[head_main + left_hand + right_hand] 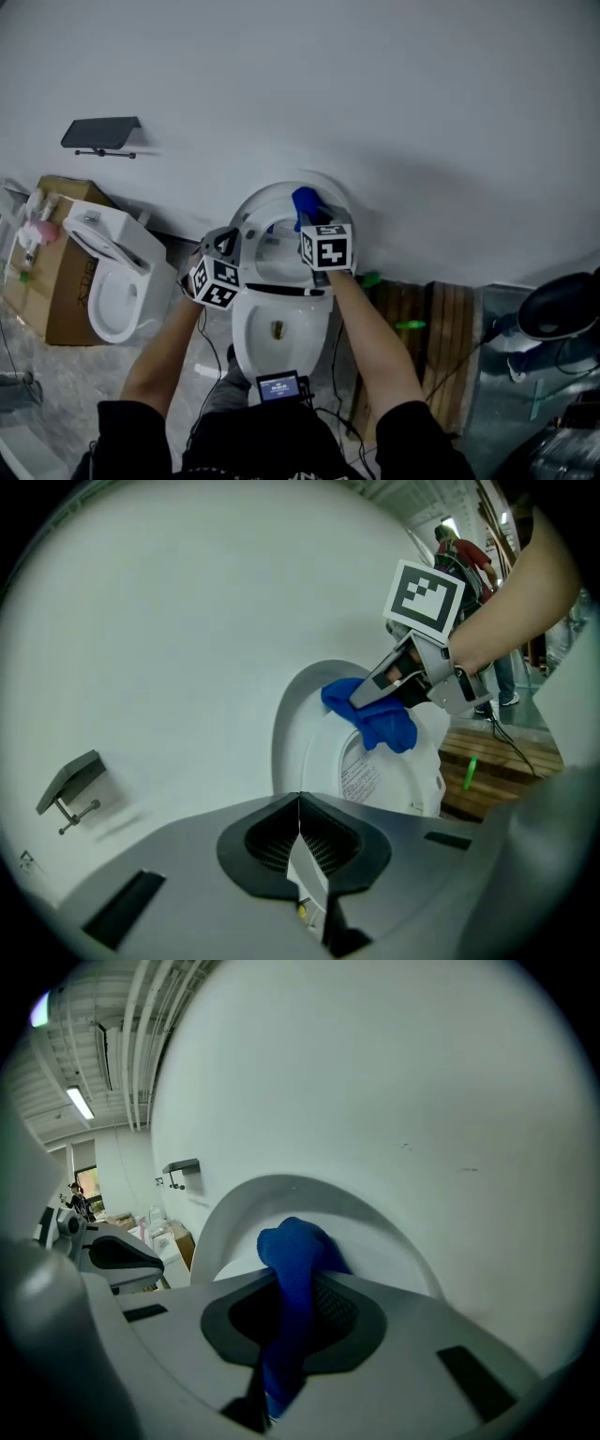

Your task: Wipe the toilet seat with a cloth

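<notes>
Here, the right gripper (307, 214) was clamped on a crumpled blue cloth (305, 201). In the right gripper view its jaws nipped a fold of the fabric, which bulged out ahead of them (292, 1246). The cloth lay against the upper right part of the raised white oval toilet lid (251, 208), just inside its curved rim. The lid leaned back on the plain pale wall (375, 94), which spread wide above and to both sides of it. The left gripper (228, 238) had its jaws pressed together on nothing and sat at the lid's left edge, apart from the cloth; whether it touched the rim could not be told. The open white toilet bowl (246, 330) lay lower in the head view, between the person's forearms. A second white toilet (112, 281) and a brown cardboard box (58, 281) stood near on the left. Brown wooden slats (433, 323) lay close along the right. A dark wall shelf (101, 133) hung well clear of both grippers.
</notes>
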The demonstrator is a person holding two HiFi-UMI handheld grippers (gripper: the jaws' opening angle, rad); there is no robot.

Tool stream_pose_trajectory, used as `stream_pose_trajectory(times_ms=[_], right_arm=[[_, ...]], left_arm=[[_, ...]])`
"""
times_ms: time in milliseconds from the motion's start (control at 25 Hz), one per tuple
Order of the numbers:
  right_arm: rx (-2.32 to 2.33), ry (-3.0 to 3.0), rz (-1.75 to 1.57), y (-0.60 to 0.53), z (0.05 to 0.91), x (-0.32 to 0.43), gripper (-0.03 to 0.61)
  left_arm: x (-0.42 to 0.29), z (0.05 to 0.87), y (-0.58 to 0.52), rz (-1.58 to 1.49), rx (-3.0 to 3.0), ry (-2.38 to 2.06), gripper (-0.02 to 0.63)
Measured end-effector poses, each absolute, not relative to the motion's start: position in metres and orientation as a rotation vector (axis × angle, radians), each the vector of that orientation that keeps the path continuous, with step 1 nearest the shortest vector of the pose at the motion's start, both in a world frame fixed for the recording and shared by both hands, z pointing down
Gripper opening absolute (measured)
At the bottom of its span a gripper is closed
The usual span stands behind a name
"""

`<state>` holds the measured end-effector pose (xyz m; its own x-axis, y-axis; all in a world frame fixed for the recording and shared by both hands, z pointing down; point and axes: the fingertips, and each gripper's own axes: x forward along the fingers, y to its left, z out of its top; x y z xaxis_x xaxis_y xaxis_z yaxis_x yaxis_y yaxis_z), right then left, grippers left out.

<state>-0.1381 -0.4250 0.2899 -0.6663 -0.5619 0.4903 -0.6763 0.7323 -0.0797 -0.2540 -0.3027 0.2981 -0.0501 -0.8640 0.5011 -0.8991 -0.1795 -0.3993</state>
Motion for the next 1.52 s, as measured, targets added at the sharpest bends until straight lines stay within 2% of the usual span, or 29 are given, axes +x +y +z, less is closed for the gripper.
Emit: stream_pose_trajectory(times_ms=[680, 960, 1160, 1520], right_arm=[[0.826, -2.479, 0.294, -0.395, 0.319, -0.22, 0.052], [0.706, -2.46, 0.387, -0.368, 0.35, -0.252, 0.053], [0.729, -2.433, 0.489, -0.359, 0.361, -0.261, 0.052], [0.757, -2.456, 0.387, -0.351, 0.362, -0.264, 0.053]], left_arm=[[-0.294, 0.338, -0.289, 0.978, 2.169, -1.847, 0.014], [-0.306, 0.354, -0.272, 1.009, 2.141, -1.825, 0.014], [-0.317, 0.357, -0.264, 1.03, 2.127, -1.826, 0.014], [-0.306, 0.369, -0.263, 1.002, 2.157, -1.78, 0.014]])
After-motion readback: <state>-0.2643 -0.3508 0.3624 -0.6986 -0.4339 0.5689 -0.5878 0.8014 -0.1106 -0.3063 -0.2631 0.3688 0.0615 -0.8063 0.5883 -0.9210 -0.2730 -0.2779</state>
